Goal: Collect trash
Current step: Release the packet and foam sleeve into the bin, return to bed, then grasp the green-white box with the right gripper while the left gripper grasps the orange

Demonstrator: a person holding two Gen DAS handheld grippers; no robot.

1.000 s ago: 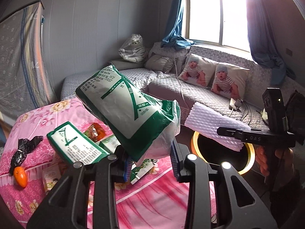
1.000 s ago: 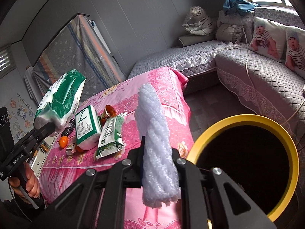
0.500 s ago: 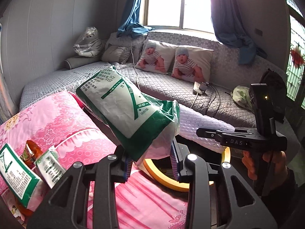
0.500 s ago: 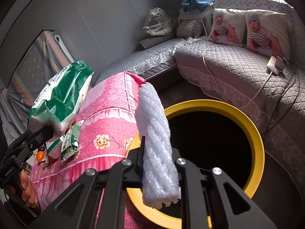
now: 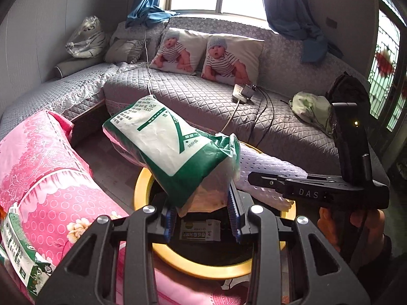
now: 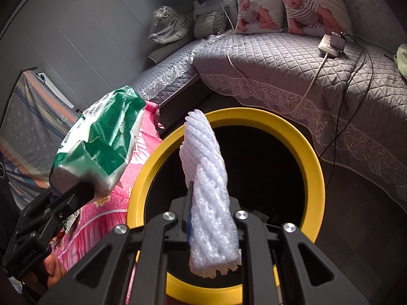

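Over the yellow-rimmed bin (image 6: 321, 178), both grippers hold trash. The left gripper (image 5: 202, 214) is clamped on the near end of a green-and-white bag (image 5: 170, 152), which slants up and away from the jaws toward the far left, above the bin's near-left rim. The right gripper (image 6: 212, 225) is closed tight on a white foam net (image 6: 207, 185), a ribbed roll standing up from the jaws and leaning slightly left over the bin's dark mouth. In the left wrist view the right gripper (image 5: 250, 178) comes in from the right, its net (image 5: 264, 170) lying just behind the bag's crumpled end. Down inside the bin lies a small box (image 5: 199, 230) with a green mark. A pink flowered cloth (image 5: 38, 167) covers the surface just left of the bin, and another green-and-white pack (image 5: 20, 251) lies on it at the near left. Beyond the bin runs a grey quilted sofa (image 5: 198, 96) with two pillows (image 5: 206, 50) and a power strip (image 5: 243, 92).
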